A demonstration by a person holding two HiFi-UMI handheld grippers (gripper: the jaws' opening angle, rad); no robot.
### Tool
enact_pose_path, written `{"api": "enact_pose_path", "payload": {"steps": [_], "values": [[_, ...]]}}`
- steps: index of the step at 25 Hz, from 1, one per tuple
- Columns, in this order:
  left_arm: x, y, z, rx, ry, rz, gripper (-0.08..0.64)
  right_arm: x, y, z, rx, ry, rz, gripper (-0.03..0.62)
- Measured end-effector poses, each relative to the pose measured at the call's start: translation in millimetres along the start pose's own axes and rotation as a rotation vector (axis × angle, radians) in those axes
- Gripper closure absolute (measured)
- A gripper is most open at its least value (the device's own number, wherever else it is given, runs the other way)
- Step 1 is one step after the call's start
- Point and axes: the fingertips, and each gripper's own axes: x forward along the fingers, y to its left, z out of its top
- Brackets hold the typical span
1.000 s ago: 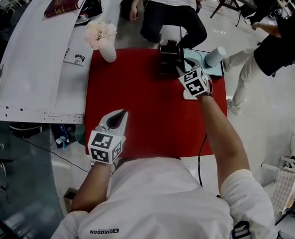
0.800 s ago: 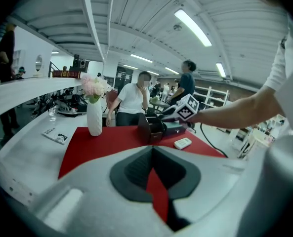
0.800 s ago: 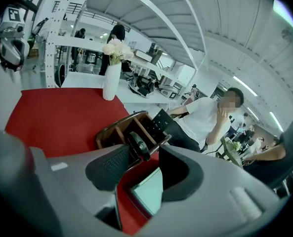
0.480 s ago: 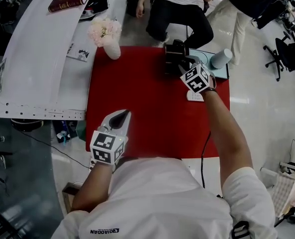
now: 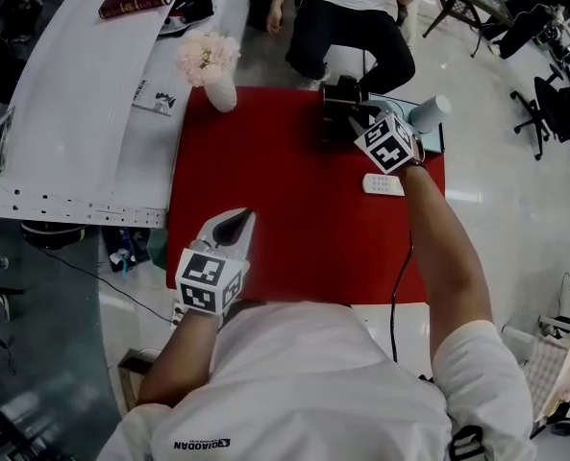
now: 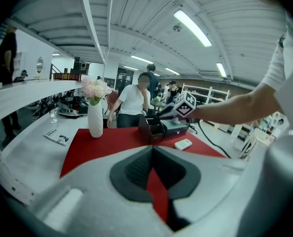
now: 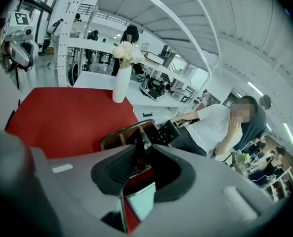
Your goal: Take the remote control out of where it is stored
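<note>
The right gripper (image 7: 145, 148) reaches into the dark holder (image 5: 340, 99) at the far right of the red mat (image 5: 285, 219). Its jaws have just been closing around a slim black remote (image 7: 140, 141) that stands upright in the holder, with a gap still showing on one side. A second black remote (image 7: 167, 131) leans at the holder's far edge. A white remote (image 5: 383, 184) lies on the mat just nearer (flat, buttons up). The left gripper (image 5: 235, 221) hovers at the mat's near left, jaws together, empty.
</note>
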Motion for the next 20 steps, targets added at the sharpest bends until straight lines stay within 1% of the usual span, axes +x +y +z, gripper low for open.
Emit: {"api": "enact_pose_path", "payload": {"steps": [5, 12, 16, 20], "values": [[-4, 1, 1, 0.000, -0.006, 0.001, 0.558, -11, 3, 9, -0.037, -0.001, 0.029, 0.502], [-6, -5, 0, 0.009, -0.012, -0.012, 0.558, -37, 5, 31, -0.058, -0.065, 0.035, 0.517], [-8, -13, 4, 0.022, -0.024, -0.027, 0.558, -55, 5, 38, -0.027, -0.100, 0.018, 0.523], [-11, -20, 6, 0.035, -0.032, -0.035, 0.558, -76, 3, 41, 0.045, -0.144, -0.003, 0.526]]}}
